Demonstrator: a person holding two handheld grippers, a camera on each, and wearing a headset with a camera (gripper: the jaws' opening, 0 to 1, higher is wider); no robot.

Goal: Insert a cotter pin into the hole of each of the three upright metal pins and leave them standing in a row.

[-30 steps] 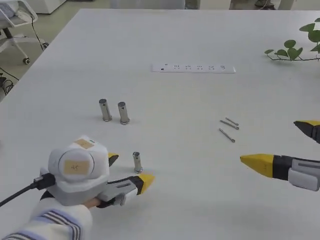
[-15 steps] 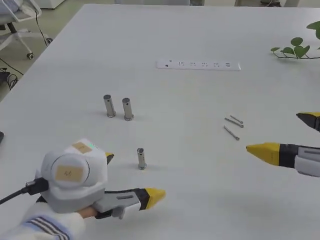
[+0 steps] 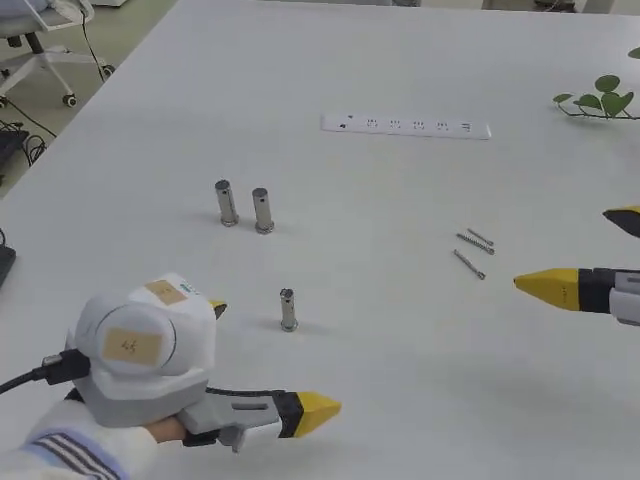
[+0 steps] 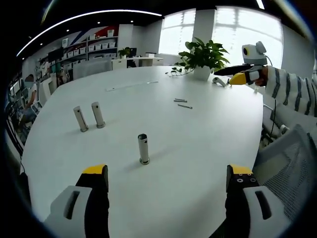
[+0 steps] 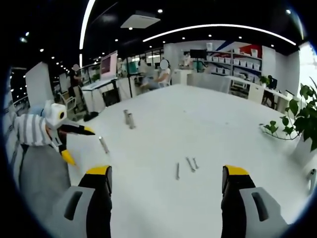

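Observation:
Three metal pins stand upright on the white table. Two of them are side by side, and a third pin stands alone nearer to me. My left gripper is open, just short of the lone pin, which stands ahead of its jaws and is not touched. Three cotter pins lie loose on the table to the right. My right gripper is open and holds nothing, with the cotter pins ahead of it.
A white power strip lies across the far middle of the table. A potted plant trails at the far right. Office chairs stand beyond the table's left edge. Bare tabletop separates the pins and the cotter pins.
My left gripper has drawn back from the lone pin, which stood between its jaws before, and its jaws have spread wider. The right gripper has drifted slightly right. The head camera shifted.

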